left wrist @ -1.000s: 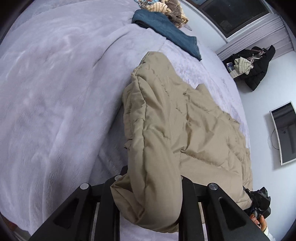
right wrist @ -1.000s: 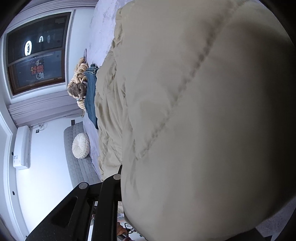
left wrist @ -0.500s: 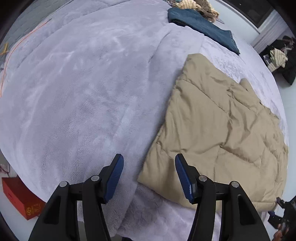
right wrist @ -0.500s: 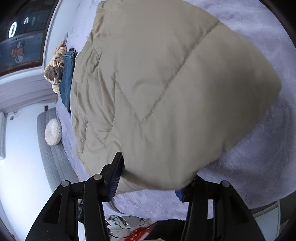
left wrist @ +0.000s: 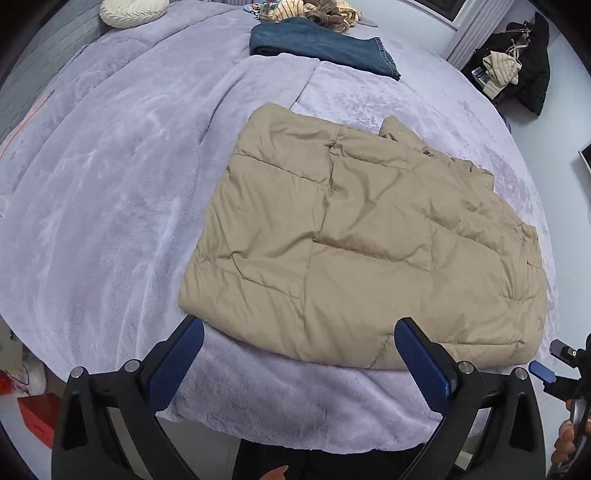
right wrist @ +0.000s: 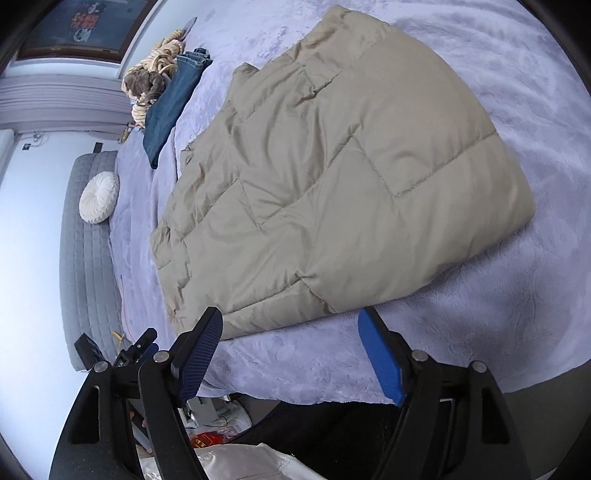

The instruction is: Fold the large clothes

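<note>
- Blue pads, black arms: left gripper [left wrist: 299, 354], jaws opening, spread wide, nothing between them; it hangs above the near edge of the coat [left wrist: 354, 236].
- Blue pads, black arms: right gripper [right wrist: 291, 350], jaws opening, not quite as wide, empty; the folded corner of the coat lies just beyond its tips, untouched.
- Beige quilted coat: lies folded into a rough rectangle on the lilac blanket [left wrist: 110, 192], near the bed's near edge; far side rumpled, layers uneven.
- Step in hand, by judgement: a fold is just laid down and let go; both tools stand clear of the cloth.
- Next move, by judgement: either a further fold, needing both grippers to pinch one edge through thick padding, or smoothing the rumpled far side.
- Further out: jeans [left wrist: 321, 42] and a striped heap [left wrist: 310, 11] at the far end; round cushion [right wrist: 99, 197] by the grey headboard [right wrist: 83, 258].
- Writing: red-and-white marks on a dark screen [right wrist: 83, 22], not legible; no label seen on the coat.
</note>
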A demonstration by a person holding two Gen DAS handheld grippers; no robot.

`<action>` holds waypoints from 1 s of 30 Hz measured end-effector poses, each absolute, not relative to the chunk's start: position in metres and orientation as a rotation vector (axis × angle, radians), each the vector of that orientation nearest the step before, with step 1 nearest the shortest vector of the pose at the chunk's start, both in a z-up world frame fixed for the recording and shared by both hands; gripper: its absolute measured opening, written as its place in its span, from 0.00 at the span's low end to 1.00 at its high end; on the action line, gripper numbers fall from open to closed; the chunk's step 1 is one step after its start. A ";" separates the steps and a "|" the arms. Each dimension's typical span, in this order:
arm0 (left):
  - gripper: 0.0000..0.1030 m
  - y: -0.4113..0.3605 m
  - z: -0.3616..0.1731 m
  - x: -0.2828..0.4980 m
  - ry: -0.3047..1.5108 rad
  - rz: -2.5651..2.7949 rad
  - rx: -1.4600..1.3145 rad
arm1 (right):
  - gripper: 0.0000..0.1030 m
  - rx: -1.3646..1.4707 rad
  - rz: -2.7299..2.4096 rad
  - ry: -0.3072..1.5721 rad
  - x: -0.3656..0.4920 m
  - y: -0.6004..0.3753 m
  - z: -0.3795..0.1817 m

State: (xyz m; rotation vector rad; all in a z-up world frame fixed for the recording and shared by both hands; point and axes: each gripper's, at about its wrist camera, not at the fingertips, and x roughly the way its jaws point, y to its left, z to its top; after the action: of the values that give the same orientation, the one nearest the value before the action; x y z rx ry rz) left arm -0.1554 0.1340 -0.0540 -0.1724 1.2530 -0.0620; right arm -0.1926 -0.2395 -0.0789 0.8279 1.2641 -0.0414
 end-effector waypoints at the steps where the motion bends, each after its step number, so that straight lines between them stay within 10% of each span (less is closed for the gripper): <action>1: 1.00 0.132 -0.052 -0.158 1.255 -0.059 -0.166 | 0.77 0.821 -0.041 1.267 -0.191 -0.238 -0.077; 8: 1.00 0.134 -0.050 -0.157 1.272 -0.057 -0.129 | 0.81 0.702 -0.056 1.311 -0.188 -0.226 -0.073; 11: 1.00 0.138 -0.053 -0.148 1.286 -0.059 -0.112 | 1.00 0.643 -0.053 1.312 -0.182 -0.215 -0.070; 30: 1.00 0.195 -0.109 -0.055 1.380 -0.211 -0.149 | 1.00 0.586 -0.060 1.378 -0.099 -0.127 -0.104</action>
State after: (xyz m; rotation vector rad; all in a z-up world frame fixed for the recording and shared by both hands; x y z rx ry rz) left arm -0.0553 0.1949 -0.1093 -0.1489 1.3801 -0.2110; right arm -0.0991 -0.1271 -0.1036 0.5855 1.3778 -0.0603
